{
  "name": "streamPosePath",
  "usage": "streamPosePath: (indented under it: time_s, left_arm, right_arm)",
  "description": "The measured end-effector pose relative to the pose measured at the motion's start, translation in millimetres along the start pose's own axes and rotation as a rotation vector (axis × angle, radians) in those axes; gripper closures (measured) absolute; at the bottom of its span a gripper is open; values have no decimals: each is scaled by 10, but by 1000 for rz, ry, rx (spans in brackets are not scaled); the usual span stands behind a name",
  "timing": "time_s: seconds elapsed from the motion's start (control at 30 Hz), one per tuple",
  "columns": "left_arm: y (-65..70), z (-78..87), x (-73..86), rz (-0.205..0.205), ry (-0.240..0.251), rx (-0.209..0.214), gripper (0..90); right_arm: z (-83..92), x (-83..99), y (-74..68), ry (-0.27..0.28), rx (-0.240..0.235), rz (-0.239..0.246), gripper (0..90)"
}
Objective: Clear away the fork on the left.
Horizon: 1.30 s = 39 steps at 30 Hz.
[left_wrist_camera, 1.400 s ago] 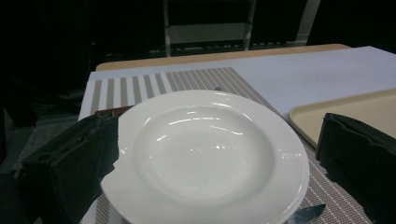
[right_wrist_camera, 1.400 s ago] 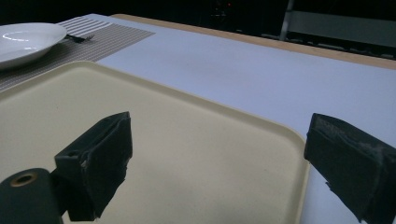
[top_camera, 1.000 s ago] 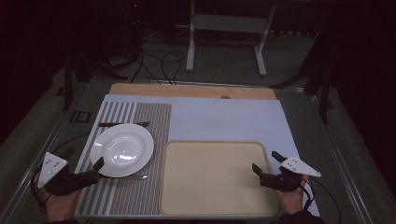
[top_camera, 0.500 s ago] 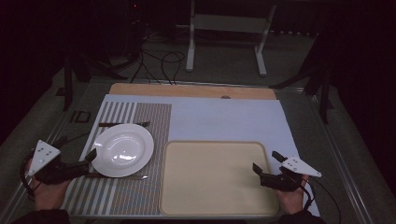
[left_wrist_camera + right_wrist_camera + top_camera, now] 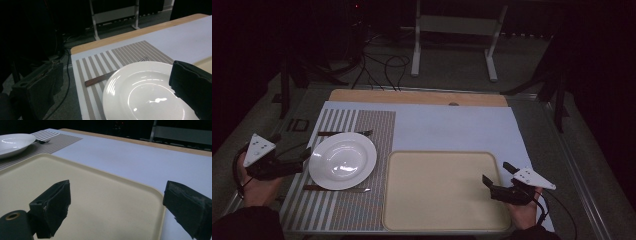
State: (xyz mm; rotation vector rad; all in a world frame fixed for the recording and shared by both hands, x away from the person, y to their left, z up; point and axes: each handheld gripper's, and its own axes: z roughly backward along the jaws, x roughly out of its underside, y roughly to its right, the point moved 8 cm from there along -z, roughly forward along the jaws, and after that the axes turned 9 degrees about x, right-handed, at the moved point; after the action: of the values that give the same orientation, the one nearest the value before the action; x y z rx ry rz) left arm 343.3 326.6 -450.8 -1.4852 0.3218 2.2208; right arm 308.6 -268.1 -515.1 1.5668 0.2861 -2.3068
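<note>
A white plate (image 5: pixel 343 160) sits on a striped placemat (image 5: pixel 372 130), with a fork (image 5: pixel 345 133) just beyond it and a knife (image 5: pixel 337 189) on its near side. My left gripper (image 5: pixel 302 160) is open at the plate's left rim. In the left gripper view (image 5: pixel 113 82) the plate (image 5: pixel 147 92) lies between the jaws, with the right one over its edge, and the fork (image 5: pixel 100 78) lies behind. My right gripper (image 5: pixel 496 173) is open and empty at the right edge of an empty beige tray (image 5: pixel 442 155). In the right gripper view (image 5: pixel 120 205) its jaws straddle the tray's rim (image 5: pixel 140 186).
A pale cloth (image 5: pixel 452 127) covers the table, and a wooden strip (image 5: pixel 412 96) runs along its far edge. Beyond the table, a metal stand (image 5: pixel 452 45) and cables (image 5: pixel 382 65) are on the dark floor. A dark case (image 5: pixel 37 82) stands left of the table.
My left gripper has moved away from the person along the mat's left edge, from the plate's near-left side to beside its left rim. The right gripper has stayed put.
</note>
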Motion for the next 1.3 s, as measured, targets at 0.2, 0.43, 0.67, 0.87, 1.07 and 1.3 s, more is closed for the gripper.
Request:
streamPosePath:
  time_s: [0.2,0.43,0.67,0.87,1.07,1.3]
  left_arm:
    - [-125,-133,-10,0,-47,-1,0]
    - [-322,-318,-62,1,-101,-13,0]
    - [-462,-504,-106,-9,-159,-15,0]
    - [-547,-763,-63,-23,-241,6,0]
    - [-632,-1037,15,-24,-338,11,0]
    - [-741,-1380,127,44,-468,62,0]
  right_arm:
    - [-1,2,0,-1,-1,1,78]
    - [10,2,22,2,16,1,77]
    - [12,7,37,2,18,-7,78]
    - [0,19,45,-5,23,-5,77]
    - [-23,52,58,-16,22,-14,78]
    - [-46,83,73,-33,28,-15,78]
